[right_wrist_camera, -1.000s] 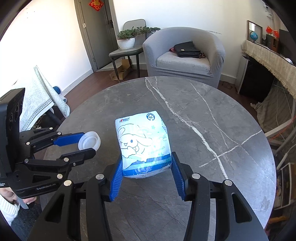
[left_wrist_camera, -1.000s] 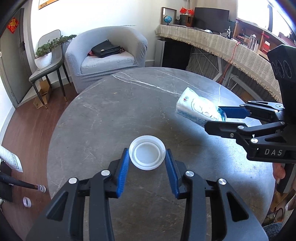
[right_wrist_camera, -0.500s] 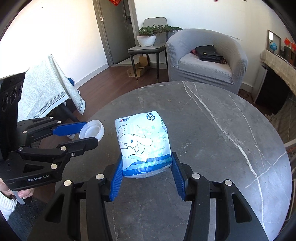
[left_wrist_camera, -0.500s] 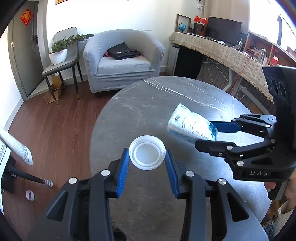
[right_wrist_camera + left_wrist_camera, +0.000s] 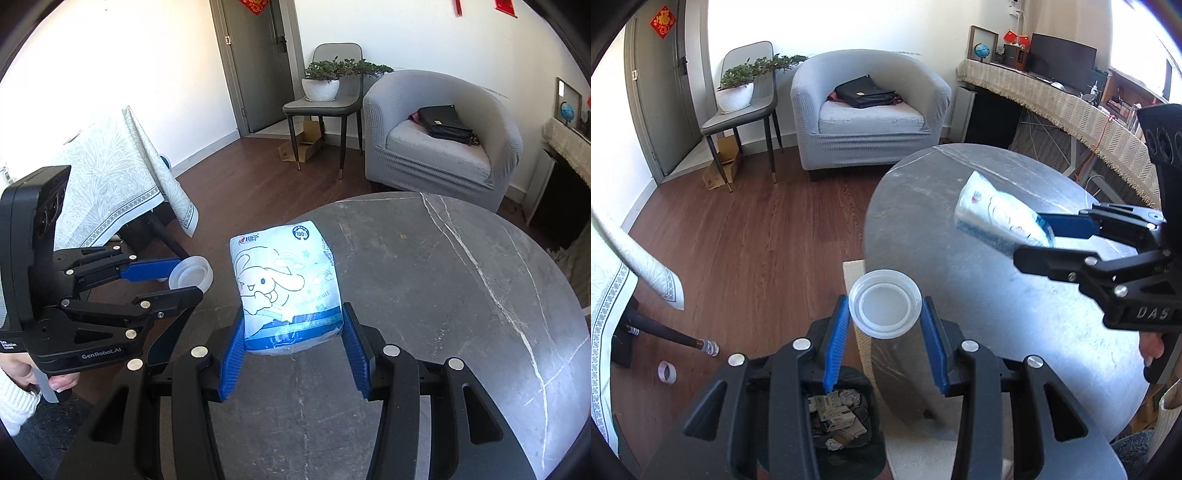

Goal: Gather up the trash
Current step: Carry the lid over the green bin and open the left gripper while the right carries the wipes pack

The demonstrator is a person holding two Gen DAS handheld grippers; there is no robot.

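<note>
Both wrist views face forward—sharing table.

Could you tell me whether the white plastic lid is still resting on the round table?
Apart: the left wrist view shows the lid held in the left gripper, over the floor beyond the table edge.

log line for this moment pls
left gripper: shut on lid, over table edge | bin: on floor below | right gripper: shut on tissue pack, above table
</note>
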